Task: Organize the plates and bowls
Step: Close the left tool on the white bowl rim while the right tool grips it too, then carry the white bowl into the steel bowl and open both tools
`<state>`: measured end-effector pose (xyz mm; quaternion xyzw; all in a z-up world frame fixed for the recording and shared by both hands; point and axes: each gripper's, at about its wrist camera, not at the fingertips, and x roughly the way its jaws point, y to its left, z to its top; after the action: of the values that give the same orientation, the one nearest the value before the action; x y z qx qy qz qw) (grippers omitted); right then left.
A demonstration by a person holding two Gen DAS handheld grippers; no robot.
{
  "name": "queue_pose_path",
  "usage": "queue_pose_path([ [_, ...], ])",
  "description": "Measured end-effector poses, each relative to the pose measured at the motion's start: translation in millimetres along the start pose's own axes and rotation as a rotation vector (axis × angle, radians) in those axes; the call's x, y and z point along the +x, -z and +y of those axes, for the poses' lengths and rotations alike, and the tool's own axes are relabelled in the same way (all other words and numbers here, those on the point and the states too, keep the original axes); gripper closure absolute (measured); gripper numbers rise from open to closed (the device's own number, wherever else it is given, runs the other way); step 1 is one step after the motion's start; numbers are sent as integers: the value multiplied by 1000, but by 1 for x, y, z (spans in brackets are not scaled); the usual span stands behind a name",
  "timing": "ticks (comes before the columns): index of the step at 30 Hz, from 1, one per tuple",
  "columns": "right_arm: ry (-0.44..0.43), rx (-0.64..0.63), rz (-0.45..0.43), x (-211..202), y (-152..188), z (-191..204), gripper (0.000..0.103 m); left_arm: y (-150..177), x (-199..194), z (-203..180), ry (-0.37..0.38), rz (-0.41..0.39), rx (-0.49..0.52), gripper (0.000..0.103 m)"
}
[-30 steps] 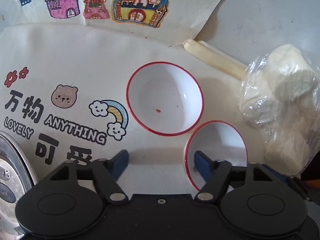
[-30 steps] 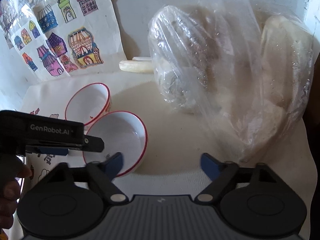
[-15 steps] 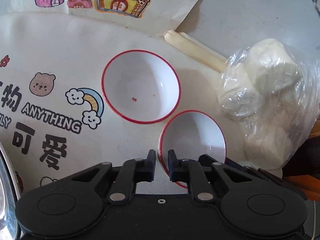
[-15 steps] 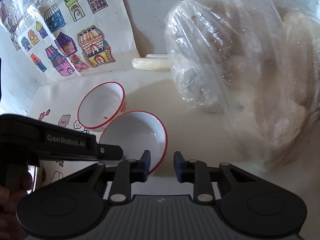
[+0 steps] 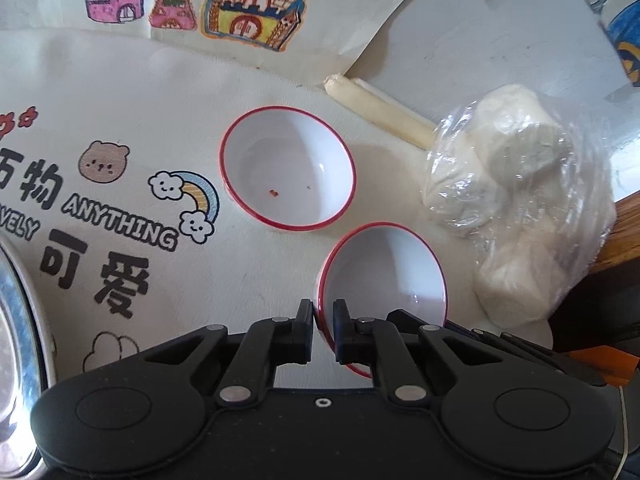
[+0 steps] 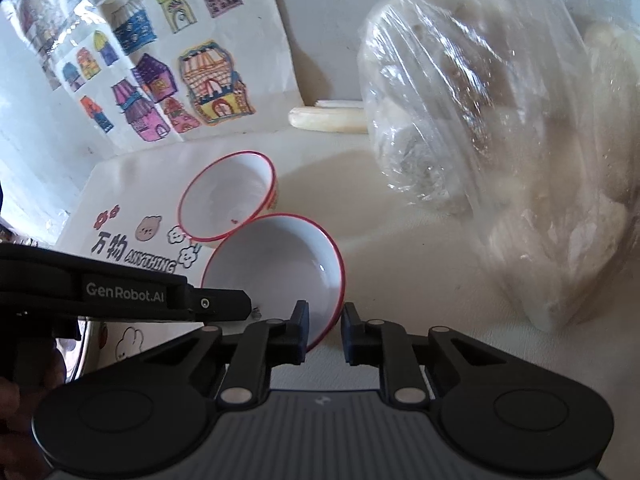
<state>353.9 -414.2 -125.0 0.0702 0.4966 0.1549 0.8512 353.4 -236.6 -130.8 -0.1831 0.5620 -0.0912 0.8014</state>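
Currently left gripper (image 5: 323, 312) is clamped on the near rim of the near bowl (image 5: 386, 276), right gripper (image 6: 325, 316) pinching the same bowl's opposite rim. Bowl sits tilted on the printed cloth (image 5: 120, 120), almost touching the far bowl (image 5: 288, 172). Bagged dough (image 5: 516, 196) lies just beside it.

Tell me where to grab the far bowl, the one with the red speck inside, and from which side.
Pinch its thin red rim, one finger inside and one outside: the far bowl sits upright, mouth open. Come from its left, over the printed cloth; the near bowl crowds its near right edge, and the plastic bag lies further right.
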Motion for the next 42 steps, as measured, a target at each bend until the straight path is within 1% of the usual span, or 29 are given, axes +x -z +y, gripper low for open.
queue_pose_path([
  [9,-22,-52,-27,-32,-1,13,84,11,-42,-1,33,-60,13,93],
  [13,-48,-84,-26,-47,2,23,85,23,-64,3,32,-71,21,93],
  [18,-112,-103,13,-64,11,34,85,44,-86,14,28,-65,-2,93],
  [21,-141,-139,45,-72,20,43,85,61,-96,22,11,-50,-9,93],
  [22,-153,-154,60,-73,23,47,85,65,-98,24,22,-56,-10,93],
  [26,-194,-193,111,-76,32,56,85,81,-105,31,6,-38,-22,93],
  [32,-219,-229,174,-75,43,65,85,95,-106,37,-20,-14,-32,93],
  [42,-228,-224,252,-66,53,65,85,101,-100,38,-44,22,-33,94],
])
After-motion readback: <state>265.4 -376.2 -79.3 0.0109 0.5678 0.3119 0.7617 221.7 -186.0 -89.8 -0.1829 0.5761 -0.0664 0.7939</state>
